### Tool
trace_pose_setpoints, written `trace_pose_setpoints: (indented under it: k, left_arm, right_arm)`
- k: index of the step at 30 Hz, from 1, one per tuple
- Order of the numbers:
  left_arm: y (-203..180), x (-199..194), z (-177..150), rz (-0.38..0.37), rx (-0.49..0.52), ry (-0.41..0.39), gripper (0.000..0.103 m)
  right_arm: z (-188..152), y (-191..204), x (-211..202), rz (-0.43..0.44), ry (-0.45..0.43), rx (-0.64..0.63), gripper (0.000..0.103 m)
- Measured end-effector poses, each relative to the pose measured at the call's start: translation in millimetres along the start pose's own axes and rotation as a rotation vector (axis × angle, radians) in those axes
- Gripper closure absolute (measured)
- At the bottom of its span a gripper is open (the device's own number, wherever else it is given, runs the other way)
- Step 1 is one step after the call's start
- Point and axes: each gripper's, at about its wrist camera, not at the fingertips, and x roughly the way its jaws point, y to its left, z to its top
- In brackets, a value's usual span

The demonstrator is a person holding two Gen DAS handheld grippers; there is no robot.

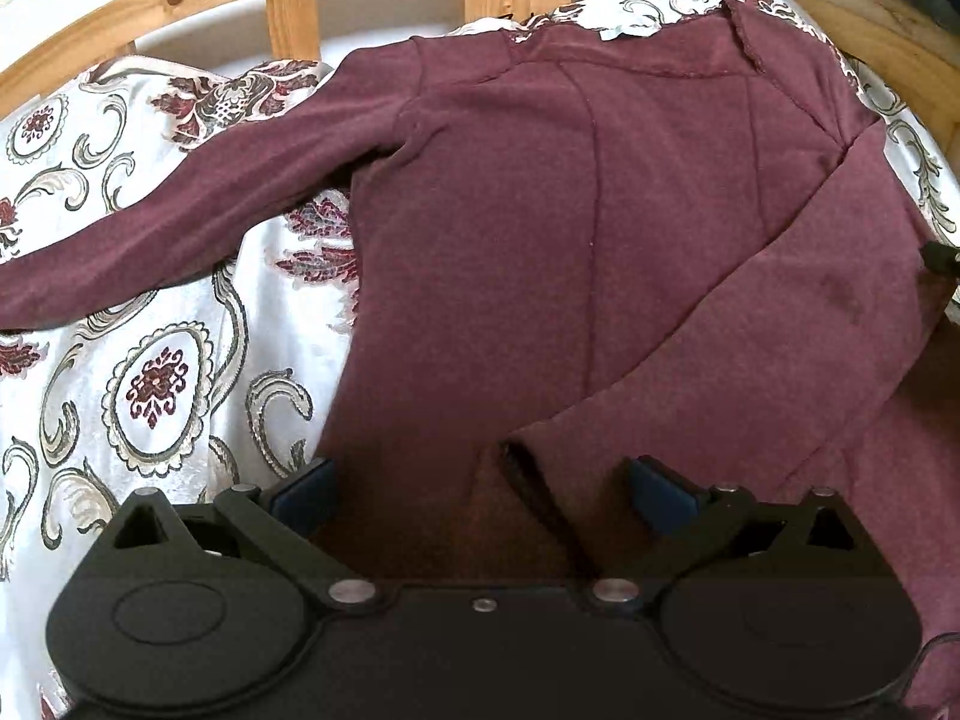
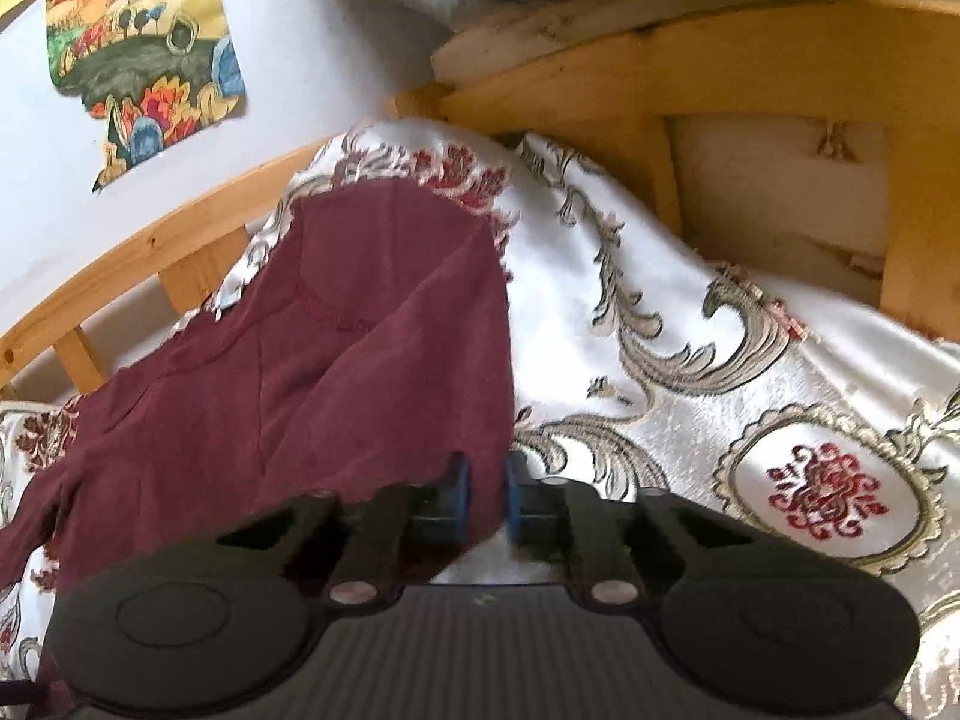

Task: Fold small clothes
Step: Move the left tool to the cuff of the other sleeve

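While the left gripper (image 1: pixel 480 492) stands wide open over the near hem of the maroon top (image 1: pixel 540 228), touching no cloth that can be seen, the right gripper (image 2: pixel 485 498) has its blue pads pinched narrow on the top's right edge. Beyond both tools, the top lies spread on the patterned bedspread (image 1: pixel 150 372), one sleeve stretched left and the other folded across the body. Behind the top runs the wooden bed rail (image 1: pixel 288 18).
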Motion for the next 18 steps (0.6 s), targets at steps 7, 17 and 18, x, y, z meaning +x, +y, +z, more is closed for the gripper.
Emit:
trace_pose_setpoints:
  k: [7,17,18]
  left_arm:
    - [6,-12,-3,0.005,-0.011,0.001,0.001]
    - [71,-46,-7,0.145,-0.142,-0.105,0.001]
    - [82,-49,-6,0.184,-0.154,-0.118,0.001]
  right_arm:
    - [-4,5,-2,-0.042,-0.006,-0.028,0.089]
    - [0,15,-24,-0.047,-0.086,-0.067,0.041]
    - [0,16,-27,-0.038,-0.093,-0.069,0.032]
